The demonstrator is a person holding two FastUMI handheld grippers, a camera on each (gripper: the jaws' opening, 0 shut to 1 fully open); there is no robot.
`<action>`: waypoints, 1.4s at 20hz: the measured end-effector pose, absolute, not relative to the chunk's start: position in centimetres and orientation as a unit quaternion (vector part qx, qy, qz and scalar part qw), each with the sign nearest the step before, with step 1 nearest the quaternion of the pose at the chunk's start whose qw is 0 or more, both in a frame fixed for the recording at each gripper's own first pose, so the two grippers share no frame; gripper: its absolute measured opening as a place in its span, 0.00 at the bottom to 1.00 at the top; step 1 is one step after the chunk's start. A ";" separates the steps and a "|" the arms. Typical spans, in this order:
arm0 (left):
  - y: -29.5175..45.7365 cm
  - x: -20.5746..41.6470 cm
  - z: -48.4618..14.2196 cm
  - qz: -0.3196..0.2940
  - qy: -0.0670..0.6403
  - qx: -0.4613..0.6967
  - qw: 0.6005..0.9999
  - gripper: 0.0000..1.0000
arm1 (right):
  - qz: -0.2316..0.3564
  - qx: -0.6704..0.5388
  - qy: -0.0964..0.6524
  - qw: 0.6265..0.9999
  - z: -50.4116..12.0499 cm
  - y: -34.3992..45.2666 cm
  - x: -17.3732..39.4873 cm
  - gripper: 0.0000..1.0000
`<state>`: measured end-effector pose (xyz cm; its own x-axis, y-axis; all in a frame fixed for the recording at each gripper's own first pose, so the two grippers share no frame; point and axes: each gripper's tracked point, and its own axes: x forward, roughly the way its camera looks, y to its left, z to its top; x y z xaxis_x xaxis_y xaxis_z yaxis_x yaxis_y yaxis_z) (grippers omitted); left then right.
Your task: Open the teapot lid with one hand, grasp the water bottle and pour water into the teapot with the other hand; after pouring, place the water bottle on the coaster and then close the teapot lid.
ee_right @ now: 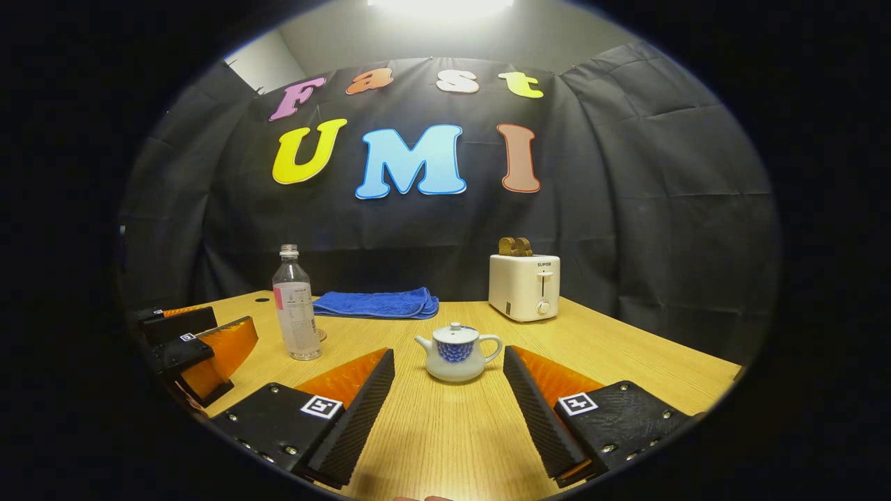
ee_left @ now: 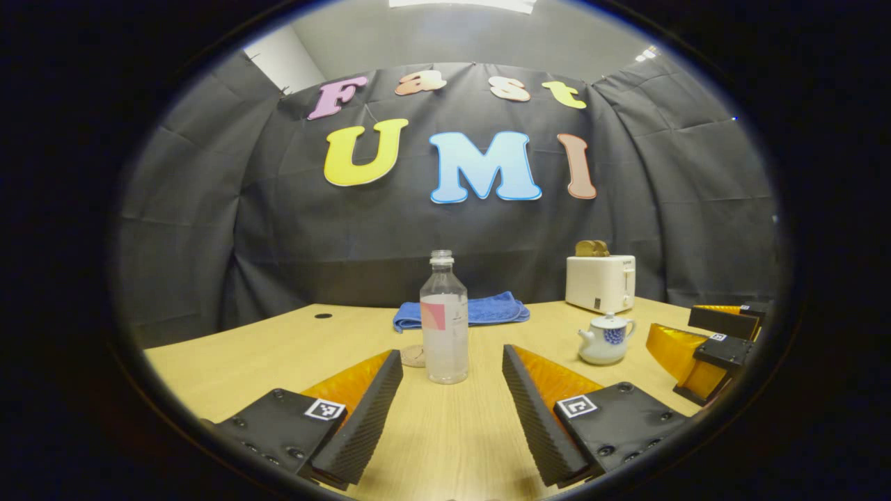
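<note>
Waiting at the start, both tools hover low over the wooden surface (ee_left: 243,348) with nothing yet done: the lid is on the teapot (ee_right: 456,355), and the water bottle (ee_left: 444,320) stands upright and capless, untouched. The left gripper (ee_left: 451,410) has its jaws spread wide and empty, lined up on the bottle just ahead of it. The right gripper (ee_right: 449,410) is likewise wide open and empty, facing the teapot, which sits close in front between its fingers' line, spout to the left and handle to the right in that view. Every step appears to remain: lifting the lid, pouring, setting the bottle down, closing the lid. The coaster (ee_left: 413,356) peeks out right behind the bottle's base, so the put-down spot is near. Farther back lie a folded blue towel (ee_right: 376,304) and a white toaster (ee_right: 523,287) with bread in its slots, both well apart from the work. Nothing stands between either gripper and its target.
</note>
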<state>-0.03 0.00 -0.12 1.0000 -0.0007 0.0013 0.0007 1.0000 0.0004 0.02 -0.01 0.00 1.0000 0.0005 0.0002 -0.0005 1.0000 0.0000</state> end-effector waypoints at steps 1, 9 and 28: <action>0.1 0.0 -0.2 0.001 -0.001 0.000 1.000 1.00 | 0.000 0.000 0.000 1.000 0.0 0.0 0.0 0.97; -0.2 0.3 0.0 -0.008 -0.001 0.001 1.000 1.00 | -0.001 0.000 -0.001 1.000 0.1 0.0 0.1 0.97; 1.6 3.4 2.0 -0.004 -0.010 0.003 1.000 1.00 | -0.016 -0.007 0.030 0.999 1.4 -2.2 12.3 0.97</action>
